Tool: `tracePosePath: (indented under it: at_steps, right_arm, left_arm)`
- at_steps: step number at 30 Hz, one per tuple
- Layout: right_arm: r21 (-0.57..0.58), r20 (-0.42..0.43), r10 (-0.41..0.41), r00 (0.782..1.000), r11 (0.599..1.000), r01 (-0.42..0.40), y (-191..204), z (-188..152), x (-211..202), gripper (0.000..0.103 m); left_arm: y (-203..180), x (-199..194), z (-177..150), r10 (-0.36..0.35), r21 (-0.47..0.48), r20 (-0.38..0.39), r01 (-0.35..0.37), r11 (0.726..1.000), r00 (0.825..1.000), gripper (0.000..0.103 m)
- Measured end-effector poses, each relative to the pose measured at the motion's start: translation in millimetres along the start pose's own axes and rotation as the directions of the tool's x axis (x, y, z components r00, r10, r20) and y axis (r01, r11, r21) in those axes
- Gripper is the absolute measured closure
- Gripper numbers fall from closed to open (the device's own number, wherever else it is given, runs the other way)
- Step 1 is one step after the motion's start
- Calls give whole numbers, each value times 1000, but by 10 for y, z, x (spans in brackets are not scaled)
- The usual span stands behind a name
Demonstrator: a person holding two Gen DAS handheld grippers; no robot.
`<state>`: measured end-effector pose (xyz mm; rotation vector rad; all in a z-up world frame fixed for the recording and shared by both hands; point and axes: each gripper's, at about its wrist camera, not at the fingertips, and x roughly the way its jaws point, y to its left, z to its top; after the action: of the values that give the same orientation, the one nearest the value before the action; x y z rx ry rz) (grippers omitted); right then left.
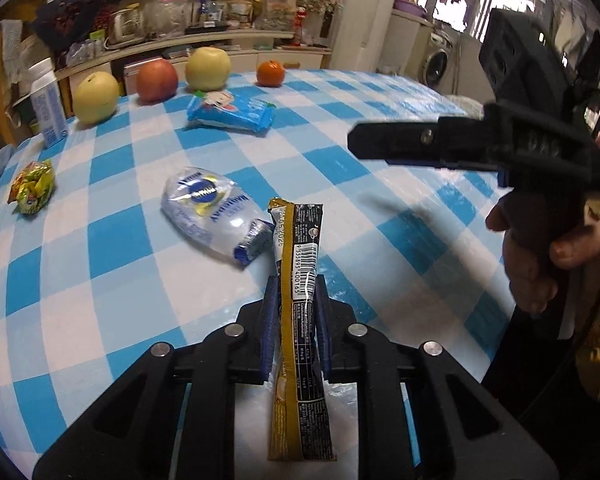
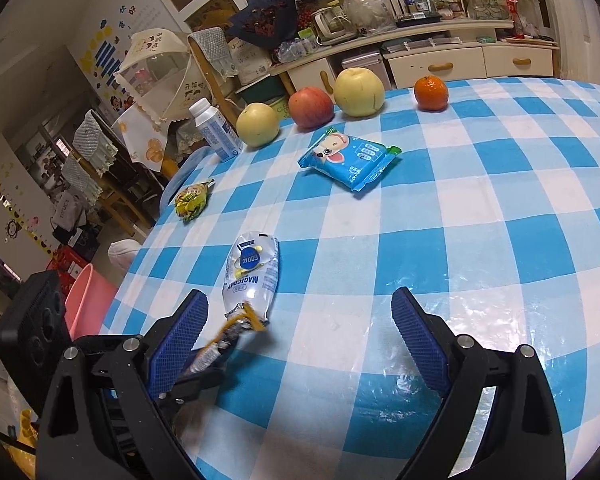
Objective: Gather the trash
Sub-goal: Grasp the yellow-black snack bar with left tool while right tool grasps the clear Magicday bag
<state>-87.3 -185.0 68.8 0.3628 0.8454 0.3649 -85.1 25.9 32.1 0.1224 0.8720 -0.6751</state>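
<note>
On the blue-checked tabletop [image 1: 100, 240], near its front edge, we have our left claw [image 1: 296, 300] clamped on a slim brown-and-gold sachet [image 1: 298, 280], pinched about mid-length. It looks light, thin and floppy, its foil likely slippery, so a firm mid-body pinch suits it. Just beside it lies a crumpled clear pouch [image 2: 252, 276], soft and weightless too, best taken across its flattened body. Our right claw [image 2: 300, 332] hangs wide and empty above the cloth.

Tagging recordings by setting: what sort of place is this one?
Most likely a lived-in home dining area: a table under a blue checked tablecloth with a fruit row, a cluttered sideboard behind, and a washing machine in the next room.
</note>
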Motion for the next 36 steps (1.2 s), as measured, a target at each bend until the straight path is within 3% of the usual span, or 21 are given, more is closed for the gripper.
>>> tracePosePath:
  at_steps: [9,17,29,36]
  right_arm:
    - [73,-35,72,997,995,-70,-8,44,187,11]
    - [4,-86,98,991,995,-98,290,39,447,11]
    - [-151,-121,-5,993,988,-13,607,21,782,16]
    - [-285,-131,-112,985,956,70,791,-56,971,16]
  left_arm:
    - [359,-229,37,24,-126,57,-16,992,998,84]
    - [572,-260,21,51,-205,71,-36,978,996,84]
    - [822,-389,10,90,-306,108,-53,951,990,84]
    - [1001,-453,10,84,-369,142,-25,929,986,84]
